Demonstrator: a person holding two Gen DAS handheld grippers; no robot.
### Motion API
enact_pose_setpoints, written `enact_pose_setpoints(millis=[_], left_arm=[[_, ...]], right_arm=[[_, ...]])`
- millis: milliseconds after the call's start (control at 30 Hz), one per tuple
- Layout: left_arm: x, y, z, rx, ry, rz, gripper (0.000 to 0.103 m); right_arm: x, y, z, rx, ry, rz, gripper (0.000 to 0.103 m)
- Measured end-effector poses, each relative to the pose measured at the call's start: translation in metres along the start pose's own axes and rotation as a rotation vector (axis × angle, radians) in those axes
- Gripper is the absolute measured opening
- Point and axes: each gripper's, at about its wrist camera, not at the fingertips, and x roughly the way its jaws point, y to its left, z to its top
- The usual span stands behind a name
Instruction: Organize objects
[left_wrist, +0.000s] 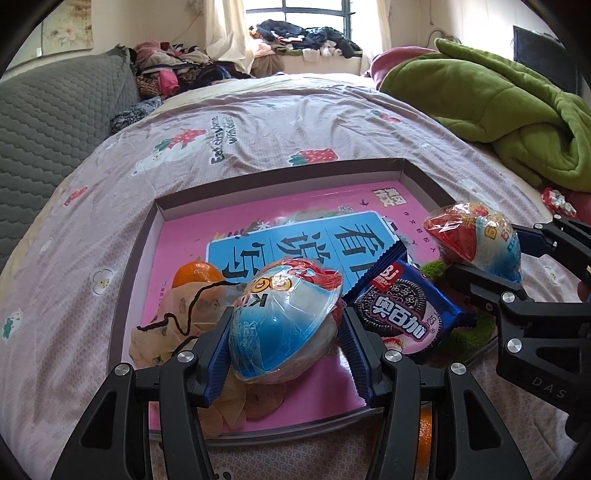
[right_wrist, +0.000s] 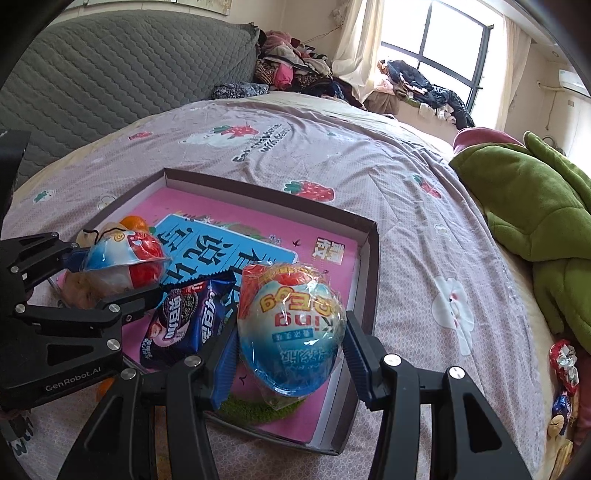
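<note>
A shallow cardboard box (left_wrist: 140, 236) (right_wrist: 371, 258) lies on the bed with a pink book (left_wrist: 332, 206) (right_wrist: 207, 206) in it. My left gripper (left_wrist: 284, 332) (right_wrist: 122, 269) is shut on a blue, white and red wrapped toy egg (left_wrist: 280, 325) (right_wrist: 125, 262) above the box's near left part. My right gripper (right_wrist: 291, 339) (left_wrist: 480, 258) is shut on a second wrapped toy egg (right_wrist: 291, 332) (left_wrist: 476, 236) above the box's right side. On the book lie an Oreo pack (left_wrist: 402, 314) (right_wrist: 184, 317), an orange (left_wrist: 197, 273) and a beige drawstring pouch (left_wrist: 181, 317).
The bed has a lilac strawberry-print sheet (left_wrist: 258, 122) (right_wrist: 424, 206). A green blanket (left_wrist: 517, 110) (right_wrist: 535, 206) is bunched at the right. Small wrapped snacks (right_wrist: 563, 369) (left_wrist: 557, 201) lie beside it. A grey quilted headboard (left_wrist: 48, 110) is at the left; clothes (left_wrist: 295, 33) are piled by the window.
</note>
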Motion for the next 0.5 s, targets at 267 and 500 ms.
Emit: enact_pose_setpoints(millis=[267, 500], left_arm=[[0.0062, 0.0021, -0.0028, 0.008, 0.008, 0.014, 0.056], [0.0064, 0.0085, -0.0031, -0.029, 0.014, -0.024, 0.056]], right_arm=[[0.0078, 0.0034, -0.0029, -0.013, 0.012, -0.009, 0.052], [0.0082, 0.0034, -0.0026, -0.017, 0.015, -0.011, 0.052]])
